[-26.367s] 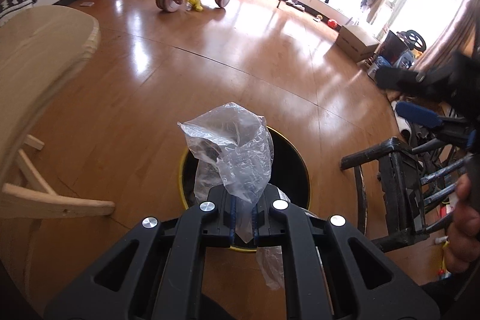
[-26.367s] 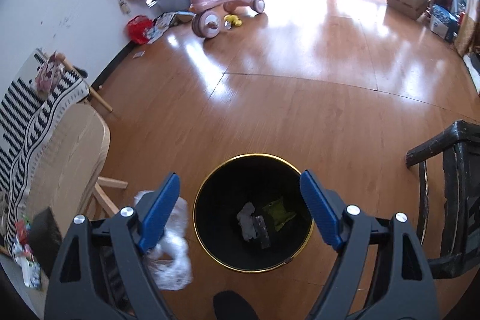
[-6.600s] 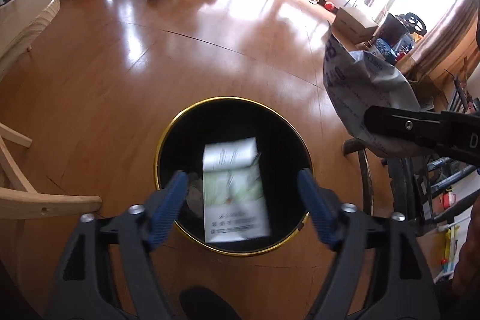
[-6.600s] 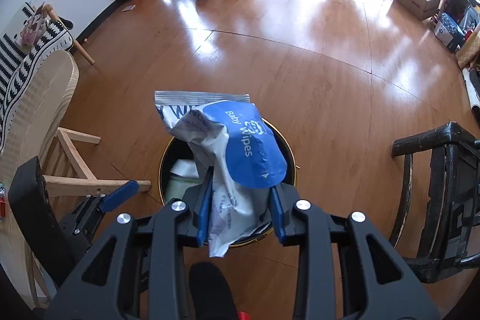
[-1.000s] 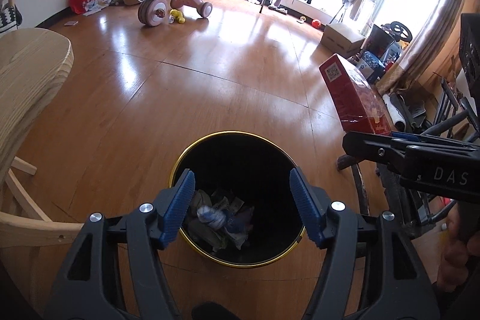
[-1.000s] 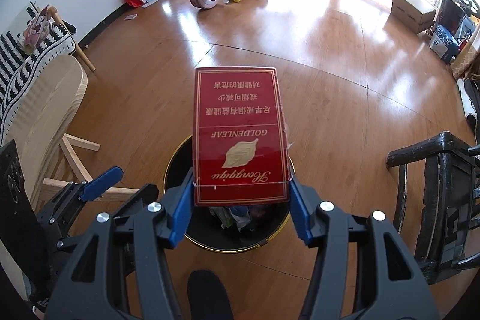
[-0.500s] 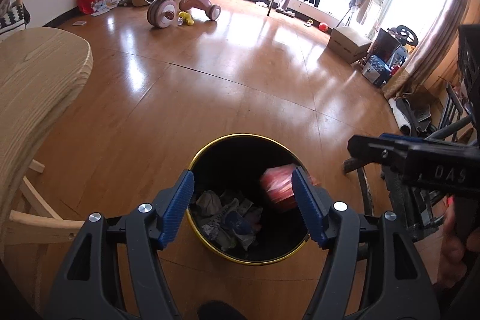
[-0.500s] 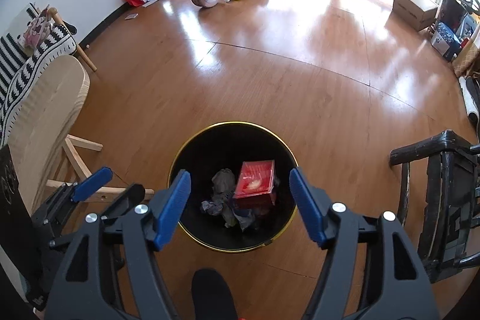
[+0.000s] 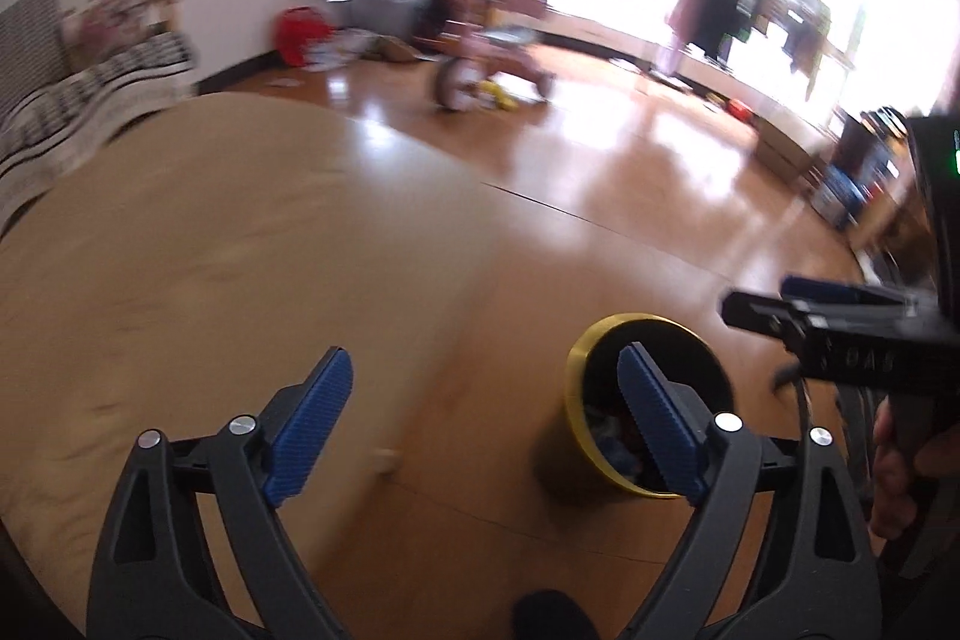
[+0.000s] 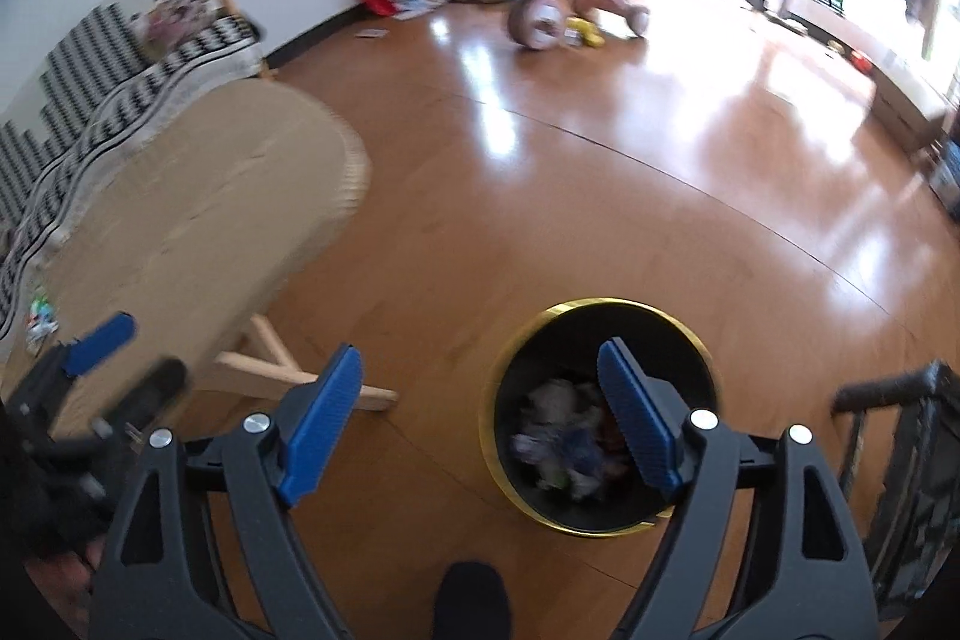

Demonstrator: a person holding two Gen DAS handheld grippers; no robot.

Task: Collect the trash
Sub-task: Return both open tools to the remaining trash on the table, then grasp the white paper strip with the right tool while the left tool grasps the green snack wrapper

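The trash bin point(image 10: 606, 418), a black round container with a gold rim, stands on the wooden floor point(image 10: 600, 220). In the right wrist view it lies directly ahead of the right-hand finger of the right gripper point(image 10: 480, 400), whose blue pad overlaps the bin opening. Crumpled trash point(image 10: 564, 454) fills the bin bottom; motion blur prevents identification of single items, though a red patch appears among pale and blue scraps.

The right gripper's 2 fingers are spread wide with nothing between them. The left gripper point(image 9: 486, 406) is likewise spread wide and grips nothing. In the left wrist view the bin point(image 9: 579, 388) sits behind the right-hand finger, partly covered by its blue pad.

Ahead of and around the left-hand finger of the left gripper lies the pale wooden table point(image 9: 180, 250). In the right wrist view the same table point(image 10: 198, 232) is left of the left-hand finger, with its wooden leg point(image 10: 288, 370) touching the floor.

A black chair point(image 10: 900, 460) stands right of the right-hand finger. A pink tricycle point(image 10: 570, 4) stands well beyond the fingertips, near the window.
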